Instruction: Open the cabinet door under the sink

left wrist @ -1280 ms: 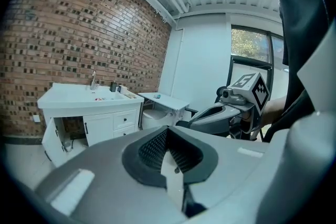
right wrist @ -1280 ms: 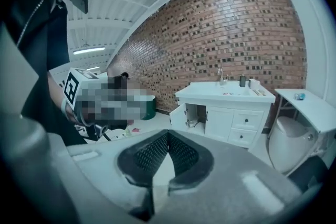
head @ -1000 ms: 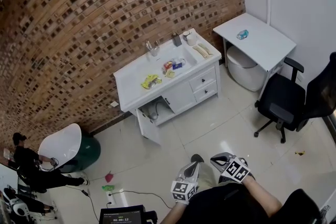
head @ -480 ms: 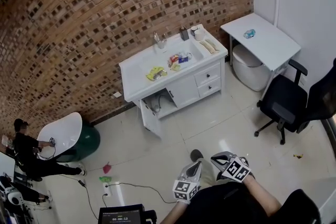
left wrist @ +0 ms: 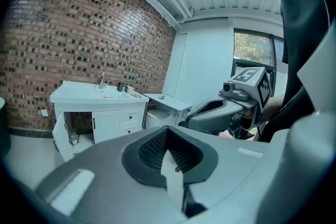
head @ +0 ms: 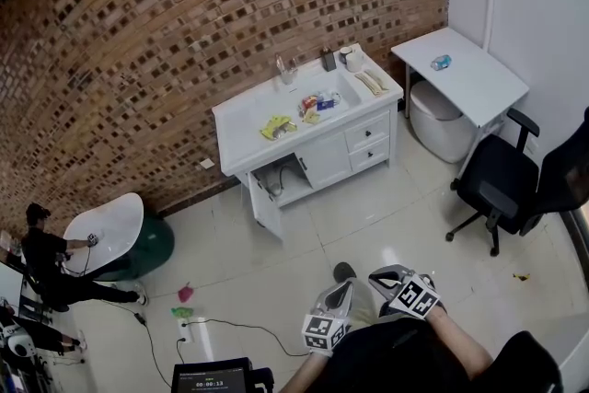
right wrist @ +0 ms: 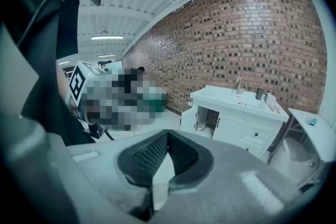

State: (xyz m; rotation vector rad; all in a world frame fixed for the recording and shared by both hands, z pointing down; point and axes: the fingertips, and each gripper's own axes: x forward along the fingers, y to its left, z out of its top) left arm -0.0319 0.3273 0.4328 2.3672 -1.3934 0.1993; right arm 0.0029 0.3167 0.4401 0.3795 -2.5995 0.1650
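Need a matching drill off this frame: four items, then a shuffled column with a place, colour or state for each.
Items:
1. cabinet door
2. chair
3. blue item
4. yellow item

Place, colour or state:
A. on the side table
B. black, beside the side table
C. on the vanity top
D. swung open

Pairs: 1-D, 2-B, 3-A, 4-C
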